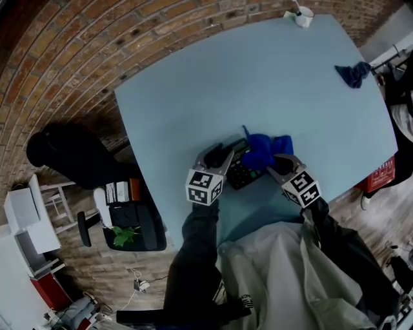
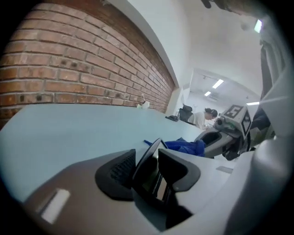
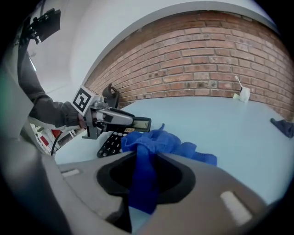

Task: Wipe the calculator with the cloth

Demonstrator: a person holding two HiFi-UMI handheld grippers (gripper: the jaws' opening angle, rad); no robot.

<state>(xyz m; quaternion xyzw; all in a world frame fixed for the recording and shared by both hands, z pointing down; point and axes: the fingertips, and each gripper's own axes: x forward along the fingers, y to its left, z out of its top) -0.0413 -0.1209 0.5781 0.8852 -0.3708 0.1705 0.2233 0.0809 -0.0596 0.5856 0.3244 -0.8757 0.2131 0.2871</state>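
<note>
Blue cloth (image 1: 263, 149), bunched, lies against the far end of the calculator (image 1: 240, 173), near the front edge of the pale table (image 1: 271, 77).

Left gripper (image 1: 218, 156): I have its jaws narrowed onto the display end of the calculator. In the left gripper view that edge stands between the pads, gripped. The right gripper view shows that end raised a little, with the keypad sloping down to the table.

Right gripper (image 1: 277, 162): its jaws are pinched on a twisted fold of the cloth. The rest of the cloth spills forward over the calculator's right side.

Progress, as I judge it: both holds the task needs are in place, one steadying the calculator and one carrying the cloth. The cloth meets the casing only at one end, and the keys lie uncovered beside it. No view tells me which surfaces are clean. I take the wiping to be at or near its start, with the strokes across the keypad and display left to do.

A second cloth (image 1: 353, 73) and a cup (image 1: 303, 15) sit well apart at the far edge, taking no part.
</note>
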